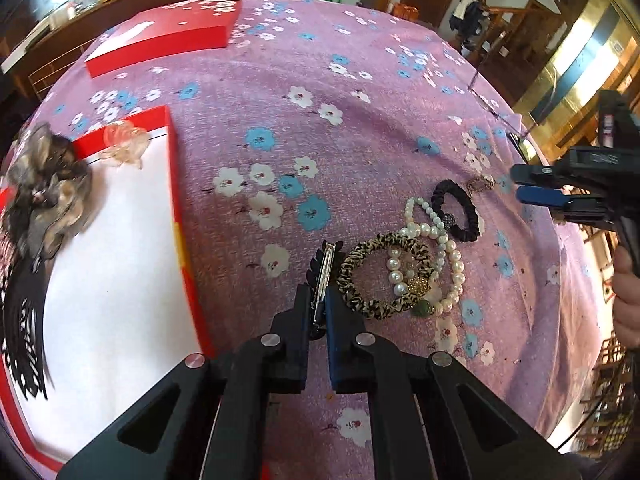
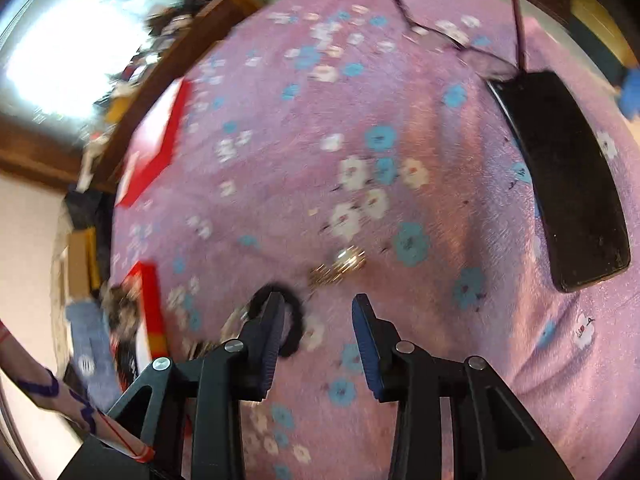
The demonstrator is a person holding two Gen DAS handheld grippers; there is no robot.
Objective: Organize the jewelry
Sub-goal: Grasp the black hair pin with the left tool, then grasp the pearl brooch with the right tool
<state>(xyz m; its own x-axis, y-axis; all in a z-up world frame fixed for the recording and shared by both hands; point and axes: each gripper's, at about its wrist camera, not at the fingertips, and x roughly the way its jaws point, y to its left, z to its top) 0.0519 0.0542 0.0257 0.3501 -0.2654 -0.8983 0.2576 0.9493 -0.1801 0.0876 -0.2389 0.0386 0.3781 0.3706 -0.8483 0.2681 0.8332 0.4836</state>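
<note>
Purple floral cloth (image 1: pixel 360 128) is spread over the table and carries every item. At its left edge an open red box (image 1: pixel 176 216) with a white floor is seen, already holding a brown scrunchie (image 1: pixel 44 196), a clear bow (image 1: pixel 124 148) and a black fringed piece (image 1: pixel 20 320); a red lid (image 1: pixel 168 36) lies further back. Near the right side the unsorted pile is found: a leopard scrunchie (image 1: pixel 360 276), pearl bracelets (image 1: pixel 444 248) and a black scrunchie (image 1: pixel 460 212), overlapping one another. The left gripper (image 1: pixel 319 304) is pressed together on a black hair clip (image 1: pixel 325 268), which touches the leopard scrunchie. The right gripper (image 2: pixel 318 312) is held spread above the cloth, with nothing between its pads, beside the black scrunchie. It is judged that the clip should be raised straight up, so the pile is not dragged, then carried to the box.
</note>
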